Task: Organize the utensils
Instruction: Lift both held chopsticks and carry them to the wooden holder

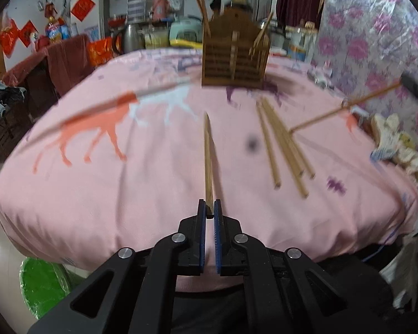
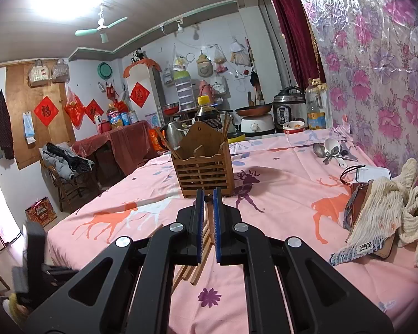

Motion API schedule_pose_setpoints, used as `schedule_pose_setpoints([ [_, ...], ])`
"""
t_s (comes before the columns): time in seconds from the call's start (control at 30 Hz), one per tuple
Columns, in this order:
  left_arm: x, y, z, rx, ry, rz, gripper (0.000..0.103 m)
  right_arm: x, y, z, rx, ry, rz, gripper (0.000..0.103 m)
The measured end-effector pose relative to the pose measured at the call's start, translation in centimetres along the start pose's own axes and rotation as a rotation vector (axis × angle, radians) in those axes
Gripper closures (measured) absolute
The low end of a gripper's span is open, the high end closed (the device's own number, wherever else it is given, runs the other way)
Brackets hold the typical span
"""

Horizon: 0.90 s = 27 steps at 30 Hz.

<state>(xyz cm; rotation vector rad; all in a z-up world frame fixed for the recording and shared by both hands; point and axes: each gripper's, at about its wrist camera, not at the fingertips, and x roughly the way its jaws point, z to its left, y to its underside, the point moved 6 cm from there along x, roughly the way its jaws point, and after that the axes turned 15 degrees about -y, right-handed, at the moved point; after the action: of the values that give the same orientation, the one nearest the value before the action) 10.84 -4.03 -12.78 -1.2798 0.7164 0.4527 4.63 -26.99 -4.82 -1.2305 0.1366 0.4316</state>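
My left gripper (image 1: 209,204) is shut on the near end of one wooden chopstick (image 1: 208,153), which lies on the pink tablecloth (image 1: 97,194) and points away towards the wooden holder (image 1: 234,55). Several loose chopsticks (image 1: 281,144) lie in a bunch just right of it. The holder (image 2: 203,167) stands upright mid-table with a few chopsticks in it. My right gripper (image 2: 209,193) hovers in front of the holder, shut on a chopstick (image 2: 209,220) that slants down under it. In the left wrist view that held chopstick (image 1: 345,105) reaches in from the right, its tip near the bunch.
Spoons (image 2: 330,149) lie at the far right of the table by the flowered wall. A knitted cloth (image 2: 381,208), a brown wallet (image 2: 359,203) and a white box (image 2: 373,172) crowd the right edge. Cookers and bottles stand behind the table. A green bin (image 1: 41,286) sits on the floor.
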Motion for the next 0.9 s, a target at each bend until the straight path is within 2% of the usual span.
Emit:
schedule_pose_setpoints([
  [0.2,-3.9,-6.4,0.6,-0.037,0.000,-0.126,0.097,0.5,-0.6,0.8,-0.027,-0.003,-0.001,0.096],
  [0.37,-4.9,-10.8,0.3,-0.050,0.007,-0.176,0.097,1.2,-1.7,0.6,-0.023,-0.006,-0.008,0.095],
  [0.9,-1.6,-19.7,-0.3,-0.077,0.054,-0.132,0.097,6.0,-7.1,-1.3,0.004,-0.029,-0.005,0.095],
])
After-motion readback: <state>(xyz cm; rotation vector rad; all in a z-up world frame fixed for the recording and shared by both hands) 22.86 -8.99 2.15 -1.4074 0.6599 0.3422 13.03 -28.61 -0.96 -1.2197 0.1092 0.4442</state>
